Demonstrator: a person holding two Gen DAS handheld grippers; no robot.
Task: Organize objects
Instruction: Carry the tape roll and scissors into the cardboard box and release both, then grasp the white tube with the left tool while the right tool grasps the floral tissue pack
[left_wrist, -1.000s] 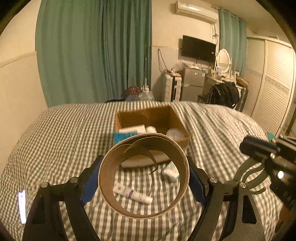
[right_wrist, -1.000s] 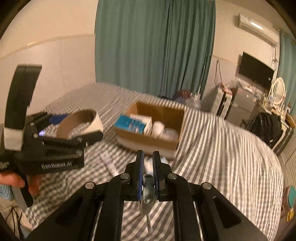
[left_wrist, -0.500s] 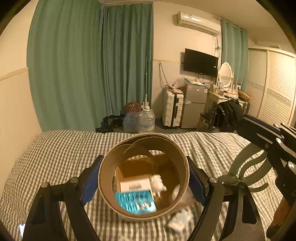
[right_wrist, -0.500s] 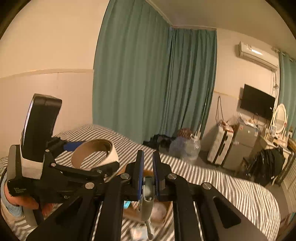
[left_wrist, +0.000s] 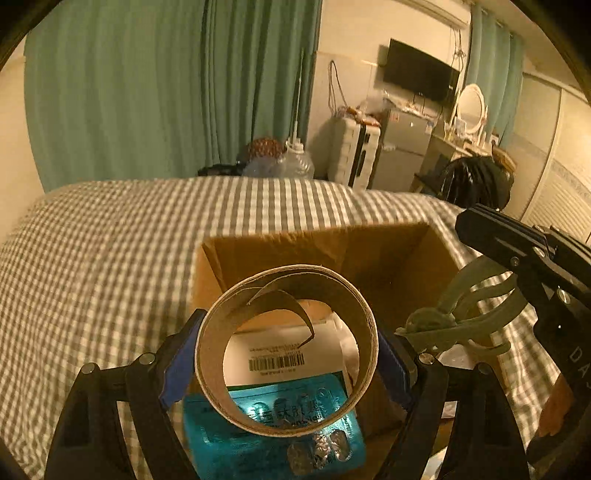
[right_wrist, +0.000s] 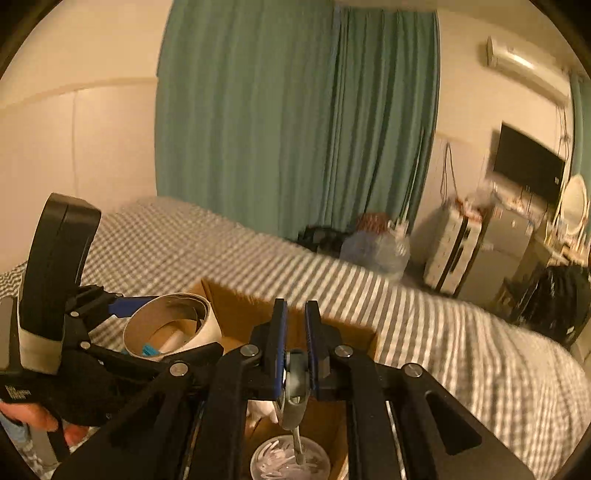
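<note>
My left gripper (left_wrist: 286, 354) is shut on a brown cardboard tape ring (left_wrist: 221, 354) and holds it over the near left part of the open cardboard box (left_wrist: 332, 251) on the checked bed. The ring also shows in the right wrist view (right_wrist: 205, 330). Inside the box lie a teal packet (left_wrist: 273, 439) and a white carton with a barcode (left_wrist: 277, 354). My right gripper (right_wrist: 295, 336) is shut on a grey metal tool (right_wrist: 295, 387) that hangs down over the box (right_wrist: 236, 310), above a clear round tub (right_wrist: 291, 461).
The grey-and-white checked bedcover (left_wrist: 96, 258) spreads around the box. Green curtains (left_wrist: 166, 85), water bottles (left_wrist: 291, 162), a white suitcase (left_wrist: 351, 155) and a small fridge (left_wrist: 402, 147) stand beyond the bed's far edge.
Both grippers have moved forward and tipped down over the box, which now fills the lower view. The ring and the grey tool stay held.
</note>
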